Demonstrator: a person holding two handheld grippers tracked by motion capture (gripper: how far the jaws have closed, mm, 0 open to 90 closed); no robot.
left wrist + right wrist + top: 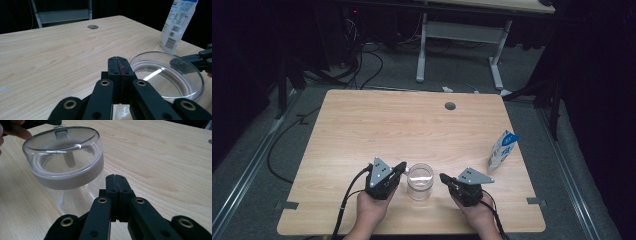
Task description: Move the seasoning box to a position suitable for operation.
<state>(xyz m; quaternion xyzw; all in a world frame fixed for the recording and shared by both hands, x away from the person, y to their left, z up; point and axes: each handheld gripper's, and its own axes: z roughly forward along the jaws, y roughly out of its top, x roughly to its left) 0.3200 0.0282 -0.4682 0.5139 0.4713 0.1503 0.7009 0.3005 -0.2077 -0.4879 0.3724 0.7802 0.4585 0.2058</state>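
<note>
Between the two grippers, a lidded clear jar (420,181) stands near the desk's (362,125) front edge; left gripper (401,166) and right gripper (443,177) flank it with jaws pressed together, holding nothing.

- The surface (362,125) is pale wood-grain laminate, smooth with a soft sheen.
- The jar (420,182) is clear, glossy plastic or glass; its lid (62,152) looks transparent with a matt greyish band.
- Each tool, left tool (401,167) and right tool (444,177), is matt black plastic with brass-coloured rivets.
- The carton (502,150) is printed, lightly glossy paperboard.
</note>
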